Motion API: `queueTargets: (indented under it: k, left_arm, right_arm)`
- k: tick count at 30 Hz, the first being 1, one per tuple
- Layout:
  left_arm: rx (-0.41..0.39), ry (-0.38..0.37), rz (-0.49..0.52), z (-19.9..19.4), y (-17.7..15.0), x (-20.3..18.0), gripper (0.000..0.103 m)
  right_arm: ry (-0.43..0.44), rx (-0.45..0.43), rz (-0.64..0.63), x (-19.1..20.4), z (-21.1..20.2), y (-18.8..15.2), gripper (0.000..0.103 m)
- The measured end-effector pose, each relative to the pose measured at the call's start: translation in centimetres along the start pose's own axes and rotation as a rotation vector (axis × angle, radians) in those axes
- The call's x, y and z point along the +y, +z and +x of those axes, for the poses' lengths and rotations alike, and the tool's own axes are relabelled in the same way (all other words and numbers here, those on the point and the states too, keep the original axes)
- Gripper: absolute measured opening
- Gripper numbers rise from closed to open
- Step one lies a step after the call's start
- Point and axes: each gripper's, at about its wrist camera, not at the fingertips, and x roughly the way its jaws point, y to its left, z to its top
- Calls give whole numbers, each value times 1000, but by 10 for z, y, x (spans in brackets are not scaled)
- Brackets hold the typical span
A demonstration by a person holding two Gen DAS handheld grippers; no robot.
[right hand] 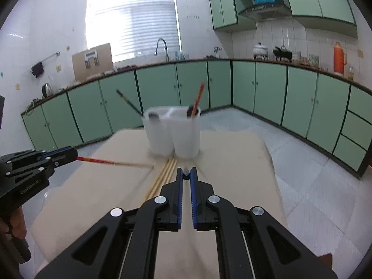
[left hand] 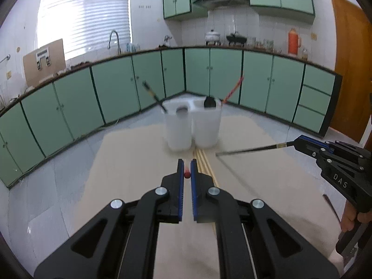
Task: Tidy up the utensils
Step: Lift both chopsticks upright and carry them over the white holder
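My left gripper is shut on the red end of a red chopstick, which sticks out sideways over the table. My right gripper is shut on the dark end of a black chopstick, which points left above the table. Each gripper also shows in the other view: the right gripper at the right, the left gripper at the left. Ahead stands a white two-compartment holder with a black chopstick, a red chopstick and a dark spoon head in it. Several bamboo chopsticks lie in front of it.
The beige table top carries everything. Another dark stick lies near the right edge by a person's hand. Green kitchen cabinets and tiled floor surround the table.
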Motion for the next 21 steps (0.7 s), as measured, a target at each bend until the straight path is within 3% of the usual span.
queueTargets:
  k: [11,21]
  left_arm:
    - [-83,-42,13,-6,45,-1,5]
    - [-109,-67,-4,-5,63,9,5]
  right_arm:
    - [98,-20,7,-4,1,59,6]
    - [143,-4,-32,5,4,80,6]
